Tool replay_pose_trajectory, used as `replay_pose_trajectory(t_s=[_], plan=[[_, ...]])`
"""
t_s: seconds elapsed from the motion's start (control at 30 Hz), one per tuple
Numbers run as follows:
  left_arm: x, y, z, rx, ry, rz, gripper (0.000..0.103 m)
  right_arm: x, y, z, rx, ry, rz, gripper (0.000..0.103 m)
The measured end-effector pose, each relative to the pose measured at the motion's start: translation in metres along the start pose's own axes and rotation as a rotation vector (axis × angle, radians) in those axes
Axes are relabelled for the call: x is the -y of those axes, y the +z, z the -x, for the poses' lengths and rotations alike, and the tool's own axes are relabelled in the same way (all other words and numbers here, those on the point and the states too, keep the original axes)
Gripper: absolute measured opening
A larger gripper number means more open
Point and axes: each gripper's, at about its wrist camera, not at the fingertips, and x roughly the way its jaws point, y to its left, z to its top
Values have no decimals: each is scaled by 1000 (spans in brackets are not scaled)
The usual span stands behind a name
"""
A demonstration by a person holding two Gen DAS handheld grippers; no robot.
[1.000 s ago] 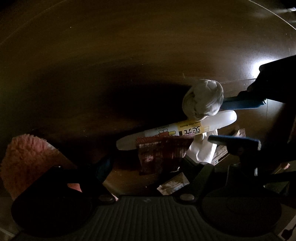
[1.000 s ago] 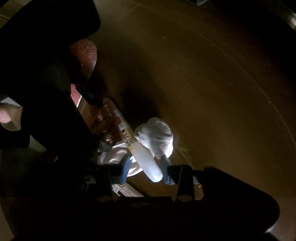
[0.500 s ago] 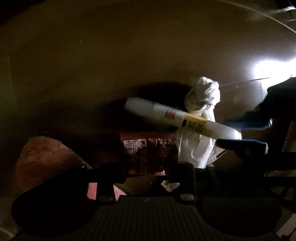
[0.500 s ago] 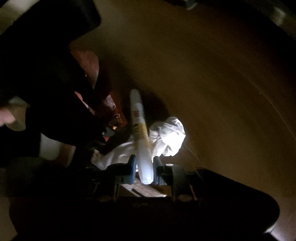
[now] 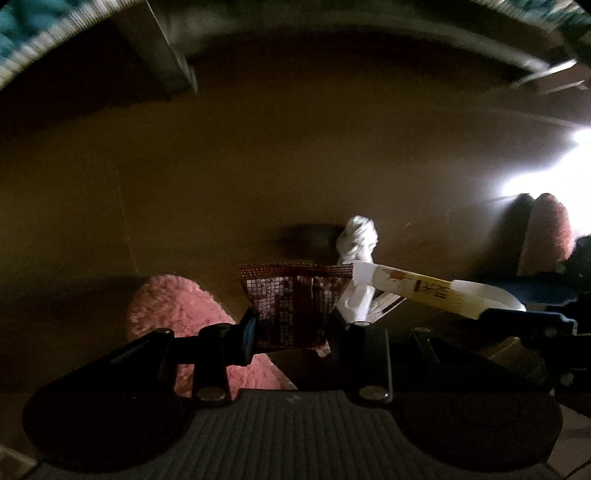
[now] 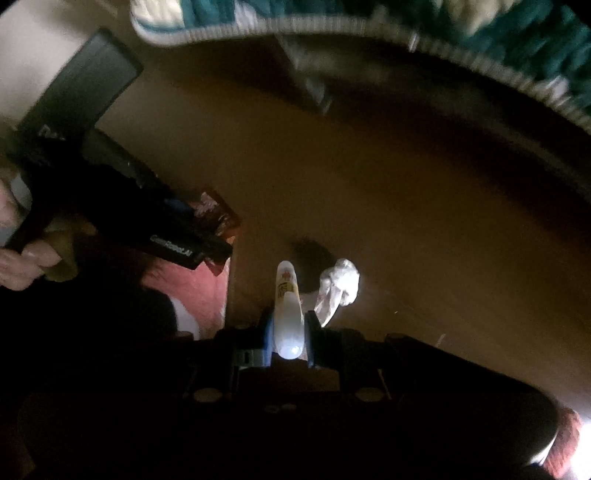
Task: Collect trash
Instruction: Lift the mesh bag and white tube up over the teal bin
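Observation:
My left gripper (image 5: 291,325) is shut on a dark red printed wrapper (image 5: 295,306), held above the brown floor. The wrapper also shows in the right wrist view (image 6: 218,218), at the tip of the left gripper. My right gripper (image 6: 290,328) is shut on a white plastic tube with a yellow label (image 6: 288,310). The tube also shows at the right of the left wrist view (image 5: 424,291). A crumpled white tissue (image 5: 356,240) lies on the floor below; it also shows in the right wrist view (image 6: 338,288).
A pink fluffy slipper (image 5: 177,314) is on the floor at lower left, a second one (image 5: 546,232) at the right. A teal and white rug (image 6: 406,26) and a dark furniture leg (image 5: 162,48) lie at the far edge. Bright light glares at the right.
Both grippers have risen from the floor, taking the wrapper and the tube up. The tissue stays on the floor and looks smaller. The rug and furniture leg have come into view.

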Motion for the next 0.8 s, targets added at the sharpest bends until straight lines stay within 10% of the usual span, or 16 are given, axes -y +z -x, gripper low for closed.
replay_pose_trajectory(t_s=[0.8], plan=[[107,-82,343,622,80,61,36,-98,-83,339,749,-210,-64,16]])
